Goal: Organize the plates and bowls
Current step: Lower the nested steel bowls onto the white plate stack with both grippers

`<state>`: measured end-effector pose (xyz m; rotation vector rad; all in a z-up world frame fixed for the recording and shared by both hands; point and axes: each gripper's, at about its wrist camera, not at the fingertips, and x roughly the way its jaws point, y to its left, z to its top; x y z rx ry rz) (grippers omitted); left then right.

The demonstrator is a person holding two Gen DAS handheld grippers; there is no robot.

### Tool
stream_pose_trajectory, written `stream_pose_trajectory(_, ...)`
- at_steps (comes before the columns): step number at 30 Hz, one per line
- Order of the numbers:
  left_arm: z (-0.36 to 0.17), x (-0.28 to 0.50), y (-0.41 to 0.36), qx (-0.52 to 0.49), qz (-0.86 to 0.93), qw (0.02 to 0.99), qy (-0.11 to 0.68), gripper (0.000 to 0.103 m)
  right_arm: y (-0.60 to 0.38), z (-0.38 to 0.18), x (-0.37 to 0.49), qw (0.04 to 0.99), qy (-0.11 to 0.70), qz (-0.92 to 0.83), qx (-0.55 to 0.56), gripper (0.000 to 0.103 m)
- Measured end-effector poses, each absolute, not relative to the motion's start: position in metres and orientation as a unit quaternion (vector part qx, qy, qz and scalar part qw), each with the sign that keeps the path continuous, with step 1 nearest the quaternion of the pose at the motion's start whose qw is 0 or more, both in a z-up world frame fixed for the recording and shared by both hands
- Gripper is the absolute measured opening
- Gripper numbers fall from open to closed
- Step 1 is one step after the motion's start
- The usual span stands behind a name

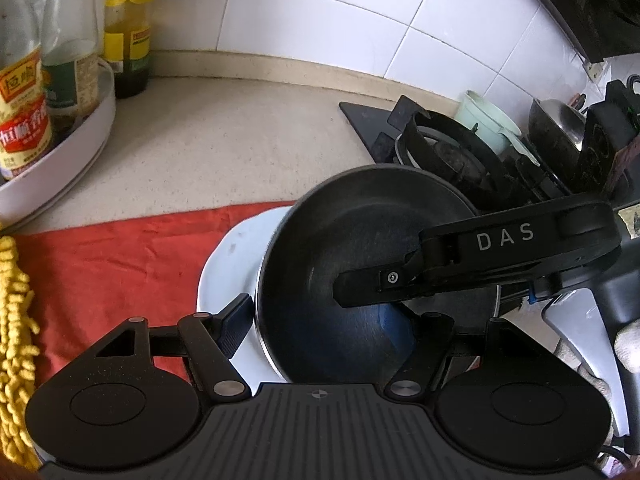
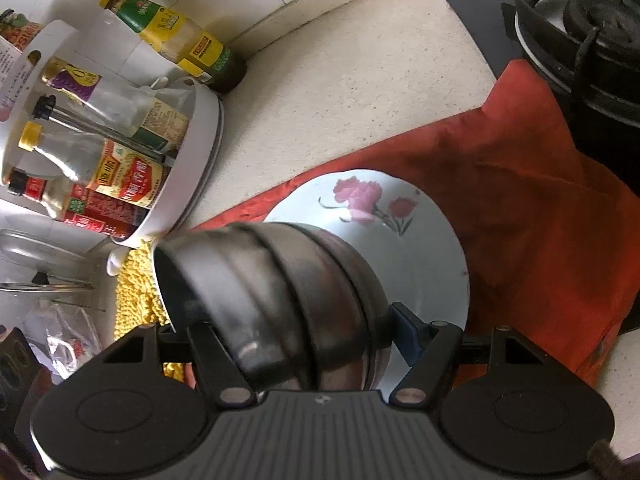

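White tiled wall point(image 1: 320, 20) runs behind a pale speckled table point(image 1: 240, 140), with a gas burner point(image 1: 452, 156) off to one side and a round white tray point(image 1: 80, 152) of sauce bottles point(image 2: 120, 184) at the other. Spread over the near part of the table is a red cloth point(image 2: 520, 200), and on it lies a white plate point(image 2: 400, 248) painted with pink flowers; a shaggy yellow cloth point(image 1: 16, 320) sits beside it. Over that plate I hold a nested stack of black bowls point(image 2: 280, 292), tipped steeply so the hollow faces my left camera and the ringed undersides face my right one. My right jaws are clamped across the stack: one finger point(image 1: 400, 284) reaches into the hollow of the top bowl, the other sits against the outside near the foot. My left jaws stand partly apart around the near edge of the stack, one blue pad point(image 1: 236, 328) just outside the rim and the other inside the hollow; whether they actually press on it I cannot tell. Part of the plate is hidden under the stack.
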<state>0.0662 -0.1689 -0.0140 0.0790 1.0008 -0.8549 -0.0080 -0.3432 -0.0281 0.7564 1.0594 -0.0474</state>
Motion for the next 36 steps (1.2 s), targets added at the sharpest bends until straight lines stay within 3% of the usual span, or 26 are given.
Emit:
stream_pose_trajectory(16, -0.010, 0.077, -0.168, 0.035, -0.401, 0.794, 0.456, 0.076, -0.359, -0.021, -0.008, 0.807, 0.472, -0.035, 0.354, 0.067)
stream_pose_trajectory(36, 0.028, 0.022, -0.158, 0.048, -0.291, 0.886, 0.357, 0.089, -0.347, 0.031, -0.083, 0.909, 0.340, -0.024, 0.241, 0.075)
